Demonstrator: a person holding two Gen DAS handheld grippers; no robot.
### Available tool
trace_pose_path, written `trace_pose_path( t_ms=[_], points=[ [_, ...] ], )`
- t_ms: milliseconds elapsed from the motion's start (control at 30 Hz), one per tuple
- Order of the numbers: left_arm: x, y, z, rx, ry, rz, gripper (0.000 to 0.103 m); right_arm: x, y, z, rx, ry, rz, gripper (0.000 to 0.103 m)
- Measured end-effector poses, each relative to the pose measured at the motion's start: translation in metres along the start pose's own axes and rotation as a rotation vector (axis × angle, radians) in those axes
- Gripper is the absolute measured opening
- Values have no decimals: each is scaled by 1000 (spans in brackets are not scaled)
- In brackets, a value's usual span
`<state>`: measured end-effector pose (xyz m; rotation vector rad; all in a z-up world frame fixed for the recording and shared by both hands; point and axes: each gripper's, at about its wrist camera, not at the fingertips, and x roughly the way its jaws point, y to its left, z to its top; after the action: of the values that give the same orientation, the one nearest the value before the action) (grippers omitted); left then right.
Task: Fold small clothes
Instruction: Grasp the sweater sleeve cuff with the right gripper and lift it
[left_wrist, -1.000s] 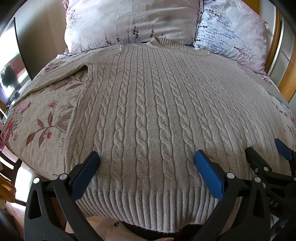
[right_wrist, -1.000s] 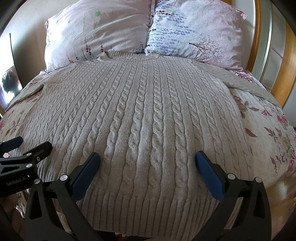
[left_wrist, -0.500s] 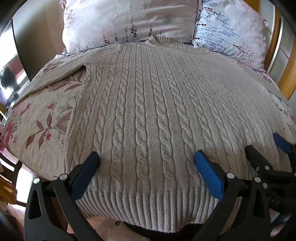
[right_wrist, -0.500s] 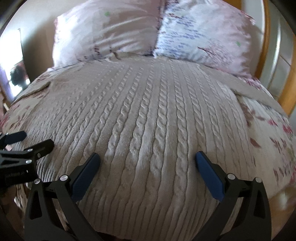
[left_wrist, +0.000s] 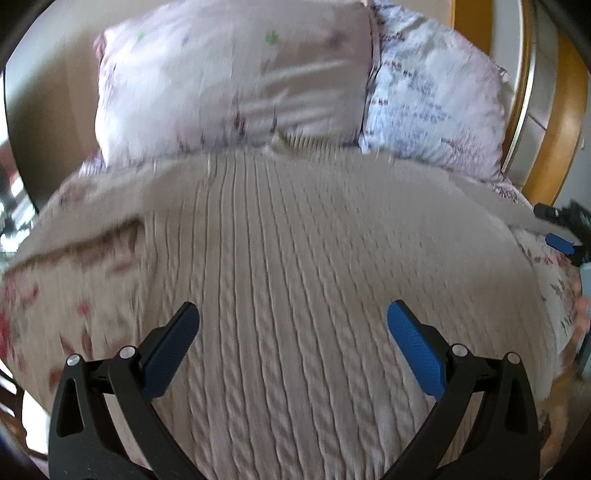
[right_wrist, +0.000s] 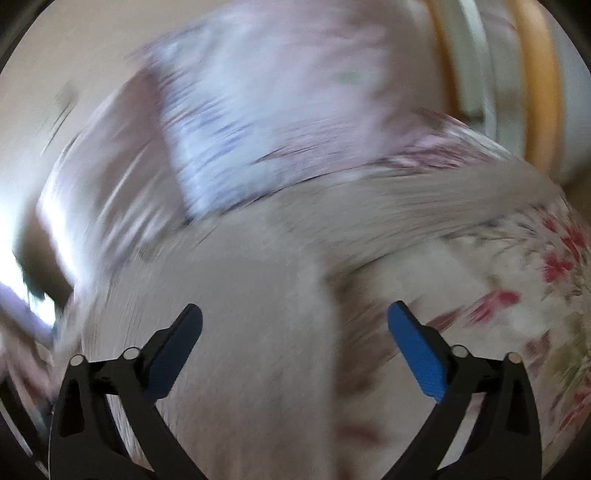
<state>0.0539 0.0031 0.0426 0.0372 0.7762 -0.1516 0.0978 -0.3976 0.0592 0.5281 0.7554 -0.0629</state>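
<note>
A beige cable-knit sweater (left_wrist: 295, 258) lies flat on the bed, its neck toward the pillows. My left gripper (left_wrist: 291, 332) is open and empty over the sweater's lower middle. In the right wrist view, which is strongly blurred, my right gripper (right_wrist: 293, 332) is open and empty over the sweater's right side (right_wrist: 240, 314), near where the right sleeve (right_wrist: 424, 206) branches off. The right gripper also shows at the right edge of the left wrist view (left_wrist: 561, 236).
Two floral pillows (left_wrist: 236, 85) (left_wrist: 432, 107) lie at the head of the bed. A flowered bedspread (right_wrist: 517, 314) shows to both sides of the sweater. A wooden headboard frame (left_wrist: 554, 110) stands at the right.
Both grippers have moved forward up the sweater, away from the hem. The right gripper has swung right toward the sleeve and its view is now blurred. Both stay open.
</note>
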Motion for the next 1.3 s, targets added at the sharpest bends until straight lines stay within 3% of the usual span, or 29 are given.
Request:
trace_pose_path(
  t_ms=[133,267,367,567,833,1067,1167,1300],
  points=[
    [14,1,29,32,2,6,101,16,-72,39,285,33,-30,71],
    [20,0,47,68,-82,-8,101,30,-104,48,375,48,-111,64],
    [31,1,58,71,-70,-22,101,36,-125,46,471,45,-88,55],
    [50,7,66,14,-53,-73,101,38,-143,51,503,-6,-118,30],
    [69,16,66,-66,-17,-167,101,44,-142,53,463,-34,-146,13],
    [71,19,63,-89,-20,-202,101,31,-111,62,303,-113,-166,10],
    [68,19,63,-91,-40,-213,101,18,-78,68,189,-153,-131,10],
    [59,22,63,-131,-123,-289,101,10,-21,65,52,-152,-6,10]
  ],
)
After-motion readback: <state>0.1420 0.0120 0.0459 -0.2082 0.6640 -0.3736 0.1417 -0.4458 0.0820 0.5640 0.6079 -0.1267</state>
